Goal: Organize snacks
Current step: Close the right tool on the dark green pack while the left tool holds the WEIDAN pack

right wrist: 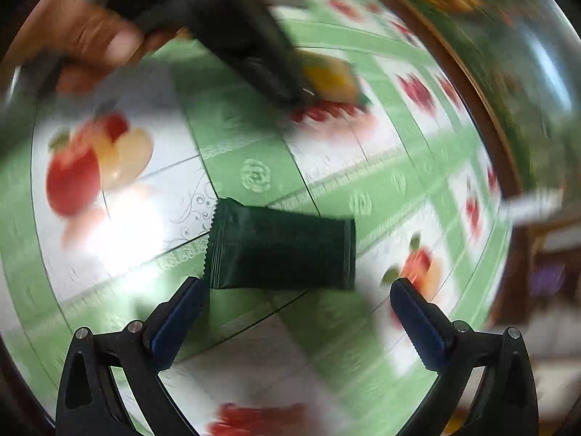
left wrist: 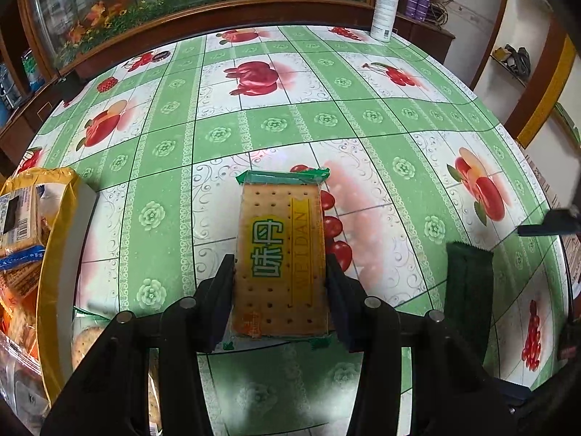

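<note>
In the left wrist view my left gripper (left wrist: 279, 272) is shut on a cracker packet (left wrist: 281, 247), tan with a yellow label and green ends, held over the table. A dark green snack packet (left wrist: 468, 290) lies on the table to its right. In the right wrist view my right gripper (right wrist: 294, 287) is open and empty, its jaws wide apart just short of the same dark green packet (right wrist: 279, 250), which lies flat on the table. That view is blurred; the left gripper with the cracker packet (right wrist: 326, 72) shows at the top.
A yellow-rimmed bag (left wrist: 54, 239) holding several snack packs stands at the left. The table has a green fruit-print cloth (left wrist: 290, 116). A white spray bottle (left wrist: 385, 3) stands at the far right corner, against a wooden cabinet. A round cracker pack (left wrist: 87, 341) lies at lower left.
</note>
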`<state>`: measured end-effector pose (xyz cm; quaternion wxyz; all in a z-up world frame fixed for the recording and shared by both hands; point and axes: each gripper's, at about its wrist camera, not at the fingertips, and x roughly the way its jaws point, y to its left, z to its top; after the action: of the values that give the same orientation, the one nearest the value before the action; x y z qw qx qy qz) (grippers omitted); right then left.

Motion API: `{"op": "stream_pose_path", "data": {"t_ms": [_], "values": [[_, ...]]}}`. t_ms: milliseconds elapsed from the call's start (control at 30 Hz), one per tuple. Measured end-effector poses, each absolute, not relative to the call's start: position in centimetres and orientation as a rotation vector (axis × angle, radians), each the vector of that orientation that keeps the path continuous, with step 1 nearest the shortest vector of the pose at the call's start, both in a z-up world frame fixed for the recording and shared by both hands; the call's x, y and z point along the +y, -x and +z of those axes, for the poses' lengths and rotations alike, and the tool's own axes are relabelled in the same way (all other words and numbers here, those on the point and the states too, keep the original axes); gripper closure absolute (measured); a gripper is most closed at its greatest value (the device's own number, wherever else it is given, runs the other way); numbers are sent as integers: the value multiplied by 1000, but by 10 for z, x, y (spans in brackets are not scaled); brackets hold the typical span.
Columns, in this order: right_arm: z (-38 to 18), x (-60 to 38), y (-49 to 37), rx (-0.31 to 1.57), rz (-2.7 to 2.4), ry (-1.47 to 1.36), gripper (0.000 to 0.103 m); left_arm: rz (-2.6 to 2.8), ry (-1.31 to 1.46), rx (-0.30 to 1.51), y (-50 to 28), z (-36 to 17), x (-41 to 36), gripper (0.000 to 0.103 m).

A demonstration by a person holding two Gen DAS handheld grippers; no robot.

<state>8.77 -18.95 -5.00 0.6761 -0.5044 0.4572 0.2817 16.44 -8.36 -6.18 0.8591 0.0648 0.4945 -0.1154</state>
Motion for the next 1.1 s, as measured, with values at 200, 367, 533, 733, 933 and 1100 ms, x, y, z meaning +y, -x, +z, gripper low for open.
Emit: {"op": "stream_pose_path", "data": {"t_ms": [200, 367, 533, 733, 933, 1100], "values": [[-45, -191, -113, 1213, 872, 1054, 0, -257, -143, 1040, -159, -62, -80, 58], [-57, -189, -130, 1274, 938, 1180, 0, -250, -134, 1043, -157, -62, -77, 58], [-71, -176, -131, 1353, 1052, 1252, 0, -239, -124, 1046, -157, -62, -73, 58], [-64, -205, -144, 1415, 994, 1098, 0, -242, -131, 1039, -157, -63, -73, 58], [-48, -239, -124, 1429, 800, 889, 0, -249, -119, 1036, -156, -62, -71, 58], [-22, -243, -86, 1166, 857, 1022, 0, -243, -119, 1041, -155, -63, -72, 58]]}}
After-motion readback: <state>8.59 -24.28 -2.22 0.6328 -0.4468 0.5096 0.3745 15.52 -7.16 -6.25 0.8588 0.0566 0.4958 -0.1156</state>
